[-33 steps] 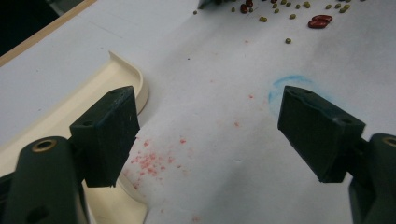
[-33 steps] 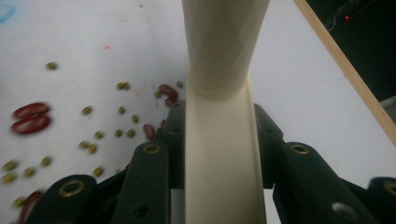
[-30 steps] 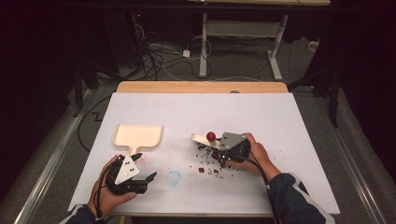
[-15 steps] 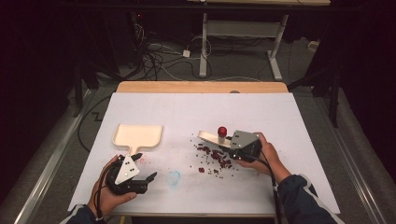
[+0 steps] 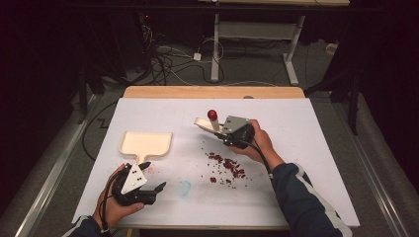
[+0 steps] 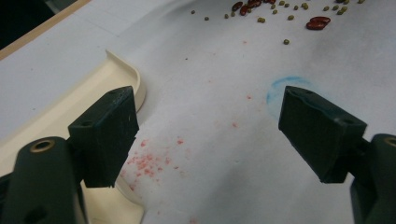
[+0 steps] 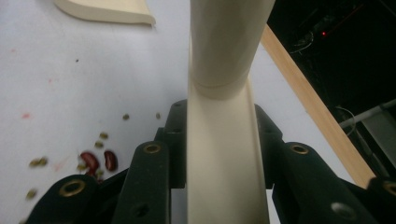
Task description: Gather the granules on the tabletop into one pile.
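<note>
At the near left corner of the desk (image 5: pixel 316 148) the left tongs (image 5: pixel 157 188) rest low in the person's hand, released, their 2 jaws standing wide apart with nothing between them; in the left gripper view they frame bare white surface, a faint blue ring mark (image 6: pixel 286 87) and some pink speckles. Just beyond them lies the cream dustpan (image 5: pixel 146 144), its handle pointing back toward the near edge and its open mouth facing the far edge. Toward the middle of the desk, right of the dustpan and well apart from it, sits the scatter of red beans and small green beans (image 5: pixel 226 167). Farther on, the right tongs (image 5: pixel 221 129) are clenched on the flat cream handle of a small brush (image 7: pixel 223 154), which carries a red cap (image 5: pixel 212 115) at its upper end and is held above the desk, beyond the spill. The likely trouble is the gap between pile and pan: a sweep across that distance could fling round beans sideways or off the near edge. The smooth narrow handle could also twist in the grip if the brush head drags hard. With the left tongs not holding the dustpan, it may slide away when beans are pushed against it.
</note>
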The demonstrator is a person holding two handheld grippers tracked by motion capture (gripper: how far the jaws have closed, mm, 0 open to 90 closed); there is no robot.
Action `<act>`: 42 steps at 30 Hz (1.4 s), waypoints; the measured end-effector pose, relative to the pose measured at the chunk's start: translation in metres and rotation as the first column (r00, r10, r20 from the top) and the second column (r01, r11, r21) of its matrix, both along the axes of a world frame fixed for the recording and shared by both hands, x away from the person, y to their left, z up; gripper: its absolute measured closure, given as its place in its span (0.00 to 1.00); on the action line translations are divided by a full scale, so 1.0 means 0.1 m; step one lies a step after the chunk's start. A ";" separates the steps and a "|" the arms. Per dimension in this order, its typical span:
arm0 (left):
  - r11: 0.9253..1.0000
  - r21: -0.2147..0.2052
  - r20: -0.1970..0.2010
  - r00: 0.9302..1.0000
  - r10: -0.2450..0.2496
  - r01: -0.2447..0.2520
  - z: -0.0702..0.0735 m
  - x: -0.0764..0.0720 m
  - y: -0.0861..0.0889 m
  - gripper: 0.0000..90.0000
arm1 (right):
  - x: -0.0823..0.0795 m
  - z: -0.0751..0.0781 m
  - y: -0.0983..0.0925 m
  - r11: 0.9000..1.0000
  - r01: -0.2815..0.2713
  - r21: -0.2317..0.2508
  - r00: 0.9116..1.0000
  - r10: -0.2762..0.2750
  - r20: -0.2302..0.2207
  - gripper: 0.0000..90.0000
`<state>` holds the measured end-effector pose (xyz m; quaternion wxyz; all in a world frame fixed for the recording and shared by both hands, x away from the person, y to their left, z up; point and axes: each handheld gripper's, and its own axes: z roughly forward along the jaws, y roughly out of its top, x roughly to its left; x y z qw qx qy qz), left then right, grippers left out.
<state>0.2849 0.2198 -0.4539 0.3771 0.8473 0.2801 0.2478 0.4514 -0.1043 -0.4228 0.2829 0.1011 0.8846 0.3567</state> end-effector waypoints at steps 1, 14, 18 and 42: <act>1.000 -0.005 0.000 1.000 0.000 0.000 0.00 0.00 0.00 0.22 | 0.03 -0.03 0.05 1.000 -0.004 -0.008 1.000 0.004 0.005 0.75; 1.000 -0.025 -0.014 1.000 0.015 -0.015 0.00 0.00 0.04 0.22 | -0.21 -0.29 0.06 0.975 -0.221 -0.038 0.975 0.219 -0.048 0.75; 1.000 -0.017 -0.010 1.000 0.013 -0.013 0.00 0.00 0.02 0.22 | -0.37 -0.26 -0.14 0.959 -0.283 -0.028 0.957 0.280 -0.077 0.75; 1.000 0.008 -0.005 1.000 -0.003 0.003 -0.01 0.01 -0.02 0.22 | -0.68 -0.10 -0.63 0.961 -0.274 0.035 0.961 0.276 -0.035 0.75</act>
